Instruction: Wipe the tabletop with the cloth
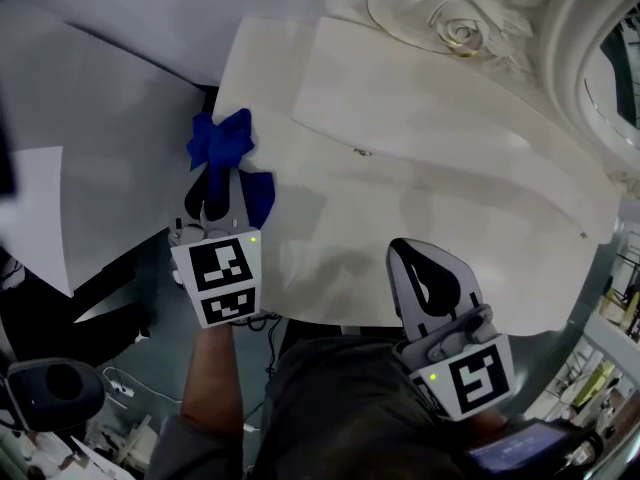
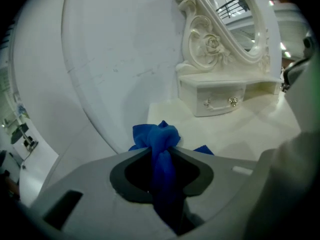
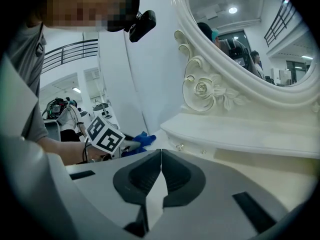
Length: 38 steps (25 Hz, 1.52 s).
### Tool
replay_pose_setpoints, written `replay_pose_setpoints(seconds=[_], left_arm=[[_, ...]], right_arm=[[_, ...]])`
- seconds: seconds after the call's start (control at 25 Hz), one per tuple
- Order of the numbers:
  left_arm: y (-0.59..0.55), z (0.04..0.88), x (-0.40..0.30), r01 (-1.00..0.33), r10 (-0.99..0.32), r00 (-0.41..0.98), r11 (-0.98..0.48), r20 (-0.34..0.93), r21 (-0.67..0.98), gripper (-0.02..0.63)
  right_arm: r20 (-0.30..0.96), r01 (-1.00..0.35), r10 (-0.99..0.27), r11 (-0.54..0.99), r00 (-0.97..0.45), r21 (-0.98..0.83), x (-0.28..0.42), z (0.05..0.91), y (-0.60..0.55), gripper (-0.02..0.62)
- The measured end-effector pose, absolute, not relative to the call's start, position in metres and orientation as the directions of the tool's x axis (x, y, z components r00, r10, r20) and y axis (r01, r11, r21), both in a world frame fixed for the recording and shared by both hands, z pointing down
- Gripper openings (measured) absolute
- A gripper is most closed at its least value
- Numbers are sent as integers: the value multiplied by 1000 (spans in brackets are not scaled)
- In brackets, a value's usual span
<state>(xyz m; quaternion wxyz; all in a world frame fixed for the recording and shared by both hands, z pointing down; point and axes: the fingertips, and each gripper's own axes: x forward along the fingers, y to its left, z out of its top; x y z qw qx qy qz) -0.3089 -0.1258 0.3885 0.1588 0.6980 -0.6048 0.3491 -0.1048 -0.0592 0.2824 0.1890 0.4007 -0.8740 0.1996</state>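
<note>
A smooth, glossy cream tabletop (image 1: pixel 430 218) fills the frame's centre. One crumpled blue cloth (image 1: pixel 225 140) hangs at its left edge, pinched between the left gripper (image 1: pixel 222 173)'s jaws. At lower right, the right gripper (image 1: pixel 415 258)'s jaws meet on nothing. A carved rose mirror frame (image 1: pixel 460 28) stands at upper right.

My left gripper (image 1: pixel 222 178) pinches the crumpled blue fabric cloth (image 1: pixel 222 140), its bunched tuft poking out at the left edge of the glossy white tabletop (image 1: pixel 420 228).

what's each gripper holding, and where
Left gripper: shut on the bunched blue cloth, pinched just behind its protruding tuft. Right gripper: jaws together, nothing held.
</note>
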Motion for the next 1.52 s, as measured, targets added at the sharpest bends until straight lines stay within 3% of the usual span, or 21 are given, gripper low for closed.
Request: replay_pose_setpoints(seconds=[0.16, 0.28, 0.36, 0.4, 0.48, 0.64, 0.8, 1.52], left_arm=[[-120, 386, -304, -928, -760, -27, -221, 649, -298, 128], [-112, 380, -299, -945, -740, -6, -216, 673, -246, 222], [-105, 377, -298, -955, -732, -7, -197, 681, -222, 242], [-101, 378, -301, -958, -728, -21, -183, 685, -223, 237], [-99, 382, -307, -961, -721, -45, -158, 692, -227, 134], [-103, 390, -304, -959, -712, -5, -195, 702, -205, 86], [-104, 395, -294, -947, -686, 24, -248, 727, -202, 74], [-96, 398, -230, -942, -646, 103, -307, 756, -133, 74]], right_arm=[[508, -773, -609, 597, -610, -212, -91, 287, -55, 14], [484, -777, -627, 593, -611, -212, -82, 283, -57, 14], [467, -774, -633, 595, -617, -216, -78, 281, -57, 14], [464, -772, -633, 596, -620, -220, -76, 280, -56, 14], [476, -770, -621, 595, -623, -231, -74, 282, -54, 14], [475, -765, -615, 597, -629, -240, -74, 283, -51, 14], [435, -766, -639, 599, -634, -234, -74, 280, -54, 14], [479, -801, -651, 550, -589, -238, -19, 282, -35, 14]])
